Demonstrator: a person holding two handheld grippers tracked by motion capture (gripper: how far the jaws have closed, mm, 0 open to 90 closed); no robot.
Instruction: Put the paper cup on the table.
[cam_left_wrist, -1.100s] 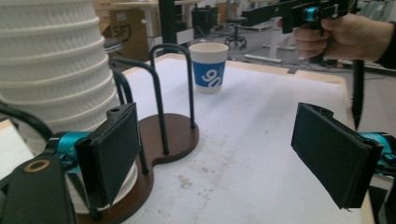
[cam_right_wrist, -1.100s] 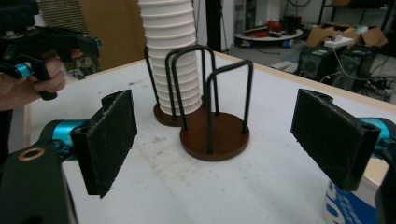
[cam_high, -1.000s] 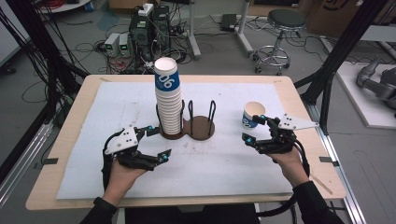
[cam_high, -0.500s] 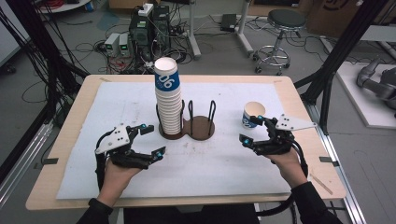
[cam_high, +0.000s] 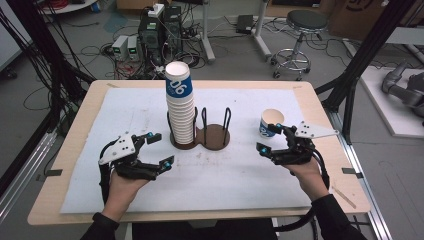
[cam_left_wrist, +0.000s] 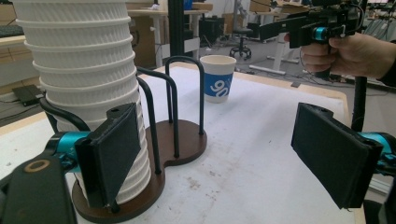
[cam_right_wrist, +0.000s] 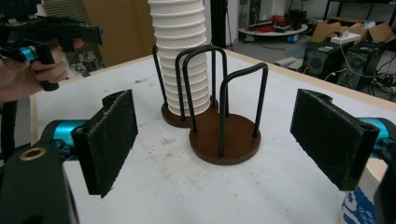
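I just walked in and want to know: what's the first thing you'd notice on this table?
The tall stack of white paper cups stands in the left ring of a brown two-ring holder at the table's middle. A single blue-banded cup stands alone near the right gripper, whose jaws are wide open.

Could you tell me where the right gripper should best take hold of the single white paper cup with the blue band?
Probably across the white paper cup with the blue band, mid-wall just below the rim, coming level from the person's side. It stands upright and alone; the open right gripper sits beside it.
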